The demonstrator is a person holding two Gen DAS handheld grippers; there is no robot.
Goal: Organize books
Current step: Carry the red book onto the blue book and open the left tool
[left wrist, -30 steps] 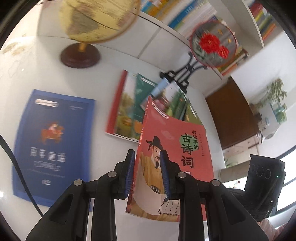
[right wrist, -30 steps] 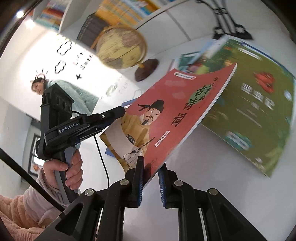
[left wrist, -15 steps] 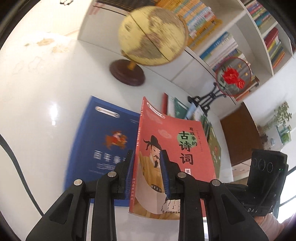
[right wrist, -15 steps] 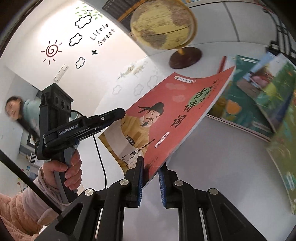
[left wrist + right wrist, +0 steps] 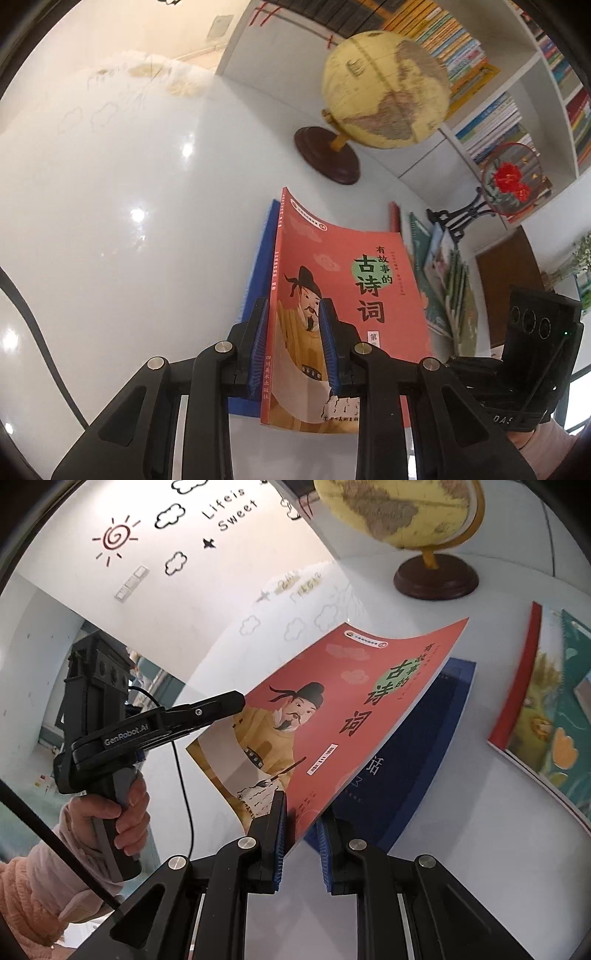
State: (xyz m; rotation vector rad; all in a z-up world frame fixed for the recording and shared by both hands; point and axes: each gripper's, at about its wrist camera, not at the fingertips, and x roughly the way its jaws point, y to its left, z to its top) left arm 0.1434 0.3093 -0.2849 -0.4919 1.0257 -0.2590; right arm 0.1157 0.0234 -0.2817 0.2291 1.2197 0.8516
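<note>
A red book [image 5: 354, 295] with a robed figure on its cover hangs tilted above the white table. My left gripper [image 5: 293, 347] is shut on its spine edge. The right gripper [image 5: 299, 834] is shut on the near bottom corner of the red book [image 5: 332, 716]. A blue book [image 5: 406, 768] lies flat right beneath it, and only a strip of this blue book [image 5: 258, 266] shows in the left wrist view. In the right wrist view a hand holds the left gripper [image 5: 240, 703] at the book's left edge.
A globe [image 5: 384, 88] on a dark round base [image 5: 436, 579] stands behind the books. Picture books [image 5: 535, 709] lie spread to the right. A round fan ornament [image 5: 509, 181] on a black stand sits before filled bookshelves [image 5: 491, 122]. The white table [image 5: 129, 221] stretches left.
Both grippers have carried the red book leftward, away from the picture books, until it hangs over the blue book. Both grips on the book are unchanged.
</note>
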